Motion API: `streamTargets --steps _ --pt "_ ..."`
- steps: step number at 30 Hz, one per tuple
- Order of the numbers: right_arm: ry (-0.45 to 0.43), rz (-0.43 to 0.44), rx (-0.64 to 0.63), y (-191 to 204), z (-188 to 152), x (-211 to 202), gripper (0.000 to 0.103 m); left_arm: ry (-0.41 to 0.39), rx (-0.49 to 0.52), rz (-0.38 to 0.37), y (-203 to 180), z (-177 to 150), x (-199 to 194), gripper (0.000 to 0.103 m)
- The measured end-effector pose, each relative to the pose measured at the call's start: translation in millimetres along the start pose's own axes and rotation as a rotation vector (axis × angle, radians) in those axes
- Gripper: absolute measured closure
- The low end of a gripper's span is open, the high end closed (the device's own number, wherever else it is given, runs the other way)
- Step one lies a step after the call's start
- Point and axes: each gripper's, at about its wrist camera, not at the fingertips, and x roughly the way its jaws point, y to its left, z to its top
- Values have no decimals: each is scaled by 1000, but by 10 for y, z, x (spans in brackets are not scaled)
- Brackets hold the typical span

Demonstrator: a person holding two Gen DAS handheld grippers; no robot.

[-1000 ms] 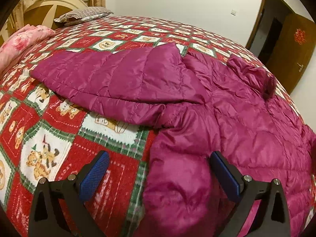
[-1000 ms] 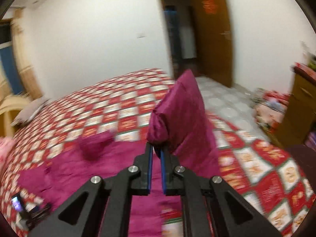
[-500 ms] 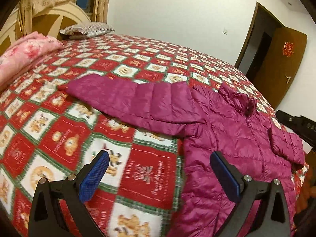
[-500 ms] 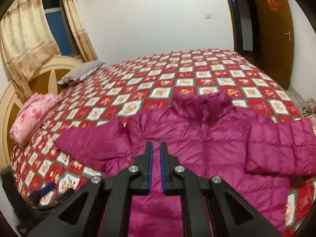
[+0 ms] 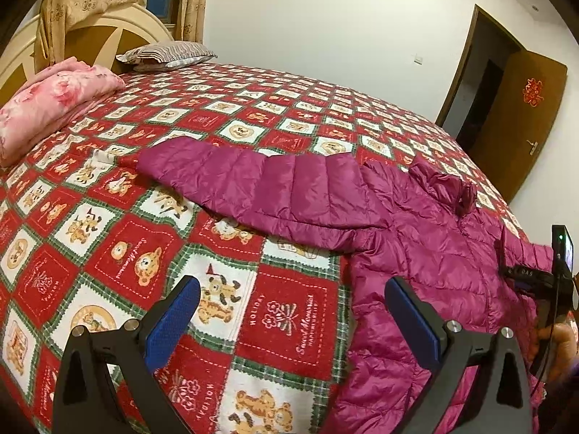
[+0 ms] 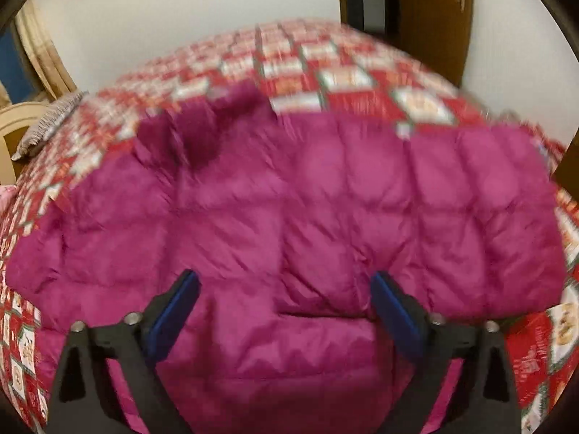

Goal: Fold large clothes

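the magenta puffer jacket (image 5: pixel 427 253) lay spread on the bed (image 5: pixel 253 115), one sleeve (image 5: pixel 260 184) stretched toward the pink blanket (image 5: pixel 54 101); my left tool (image 5: pixel 291 316) hung released, gripping nothing, over the quilt beside the jacket's side edge; my right tool (image 6: pixel 284 311) was released too, over the jacket's body (image 6: pixel 289 199); that view was blurred.

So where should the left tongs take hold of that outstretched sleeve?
Probably at the sleeve's cuff end, the free tip farthest from the jacket body. It lies flat on the quilt, so the open left tongs should come low from the near side, pinching its edge.
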Motion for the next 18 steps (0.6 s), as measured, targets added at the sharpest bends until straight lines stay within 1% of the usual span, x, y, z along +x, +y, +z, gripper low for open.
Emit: streamTargets --steps 1,2,3,4,7,9,10,11,13,16,18 --pt "-7 -14 7 -39 -17 -11 61 1 2 6 19 7 2 1" --pt "-15 5 18 -66 -21 -50 63 -2 -3 12 50 15 -2 1" --pt "-25 21 26 -78 -16 -98 78 -5 -10 13 75 24 -5 1" --pt "-42 26 28 -69 -7 -192 88 -9 -28 12 128 37 -14 1" --pt "-119 65 17 22 32 -523 88 -22 -79 6 246 70 -41 1" --pt "-156 147 -18 286 40 -775 88 -36 -102 5 301 86 -72 1" --pt "-164 168 -36 370 29 -822 88 -42 -113 5 332 91 -93 1" --pt "-174 202 -70 578 0 -909 88 -45 -118 2 355 95 -115 1" --pt "-171 271 -110 885 -53 -963 88 -53 -115 5 380 109 -159 1" --pt "-128 364 -146 1338 -177 -881 88 -69 -101 23 419 131 -223 1" --pt "-101 380 -177 1580 -266 -761 88 -75 -95 30 457 146 -249 1"
